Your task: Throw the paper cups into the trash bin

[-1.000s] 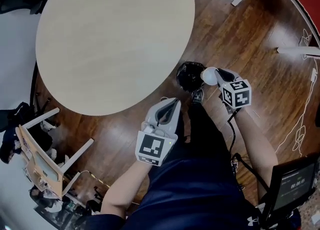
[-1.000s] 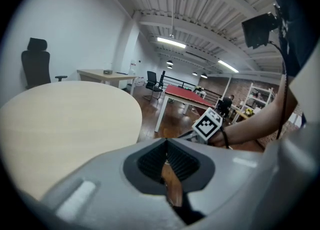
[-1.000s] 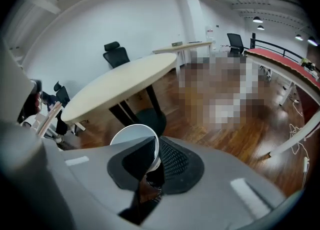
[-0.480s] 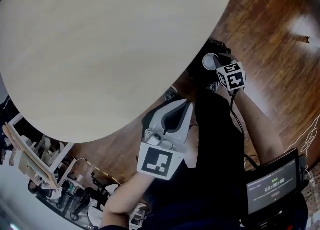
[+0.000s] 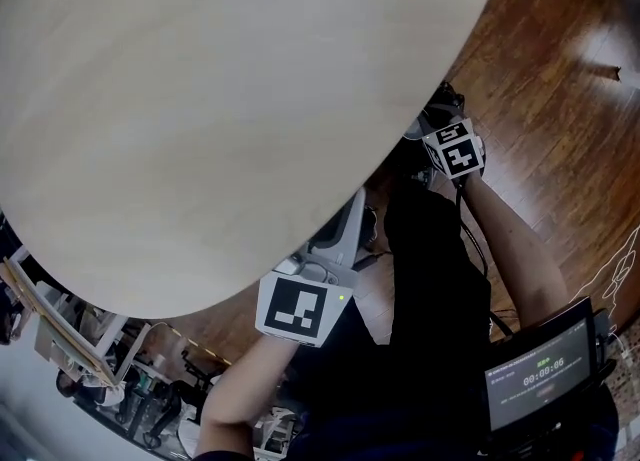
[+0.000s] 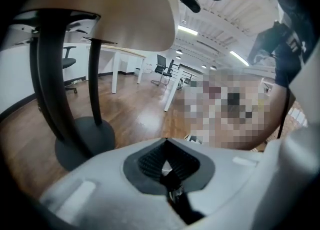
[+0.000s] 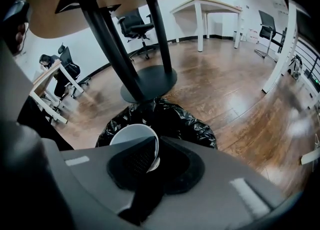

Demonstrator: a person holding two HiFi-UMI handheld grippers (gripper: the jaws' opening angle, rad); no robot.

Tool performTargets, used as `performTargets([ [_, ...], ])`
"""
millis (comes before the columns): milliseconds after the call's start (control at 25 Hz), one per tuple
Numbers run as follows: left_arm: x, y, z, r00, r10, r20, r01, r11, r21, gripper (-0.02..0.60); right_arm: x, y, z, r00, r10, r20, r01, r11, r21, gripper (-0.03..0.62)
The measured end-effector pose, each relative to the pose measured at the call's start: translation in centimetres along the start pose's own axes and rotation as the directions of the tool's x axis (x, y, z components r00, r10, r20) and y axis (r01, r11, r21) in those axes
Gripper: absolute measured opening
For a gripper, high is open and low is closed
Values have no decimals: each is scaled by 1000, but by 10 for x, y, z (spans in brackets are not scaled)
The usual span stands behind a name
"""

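Note:
A white paper cup (image 7: pixel 131 135) hangs over the trash bin (image 7: pixel 182 116), which is lined with a black bag. My right gripper (image 7: pixel 151 151) is shut on the cup's wall, one jaw inside the rim and one outside. In the head view the right gripper (image 5: pixel 425 135) reaches under the edge of the round table (image 5: pixel 200 99), and only a sliver of the cup (image 5: pixel 412 133) shows there. The bin is almost hidden by the tabletop in that view. My left gripper (image 6: pixel 167 155) is shut with nothing in it. It is held low beside the person's leg (image 5: pixel 345 234).
The table's black pedestal legs (image 7: pixel 120 54) and round base (image 7: pixel 150 82) stand just behind the bin. Office chairs (image 7: pixel 135 24) and a white desk (image 7: pixel 207 7) are farther back on the wood floor. A screen (image 5: pixel 540 374) sits at the person's right side.
The view has shifted, so the tabletop now covers more of the scene. My right gripper with the cup has gone farther under the table's edge, toward the bin. The left gripper has also moved forward.

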State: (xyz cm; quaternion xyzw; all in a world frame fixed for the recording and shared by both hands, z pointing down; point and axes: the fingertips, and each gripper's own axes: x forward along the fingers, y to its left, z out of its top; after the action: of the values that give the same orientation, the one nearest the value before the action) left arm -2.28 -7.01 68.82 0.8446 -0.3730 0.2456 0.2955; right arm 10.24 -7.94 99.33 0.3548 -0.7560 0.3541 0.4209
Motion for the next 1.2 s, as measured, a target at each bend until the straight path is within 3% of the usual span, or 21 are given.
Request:
performTargets([
  [200,0,-9,1,1000,-18,1,18,1000,-3,3,2,-9,-9,999,-22,-31,23,1000,9,35],
  [480,5,-29,3,999,-45,7,45,999,14,3,8,-3,-12,998,39,-48,-39,999,2,37],
  [720,6,-40,0,998,-65,-8,65,998,2,3,10,0,-9,996,8,-89,-12,999,-37,37],
  [1040,-1,-39,-2,999,-47,4,47,999,-10,3,10,-5,-11,995,-1,-103,2,1000,5,58],
  [1200,-3,-36,2,999,-34,18,34,999,-17,3,7,-2,-4,996,14,-87,-16,1000,-20,58],
])
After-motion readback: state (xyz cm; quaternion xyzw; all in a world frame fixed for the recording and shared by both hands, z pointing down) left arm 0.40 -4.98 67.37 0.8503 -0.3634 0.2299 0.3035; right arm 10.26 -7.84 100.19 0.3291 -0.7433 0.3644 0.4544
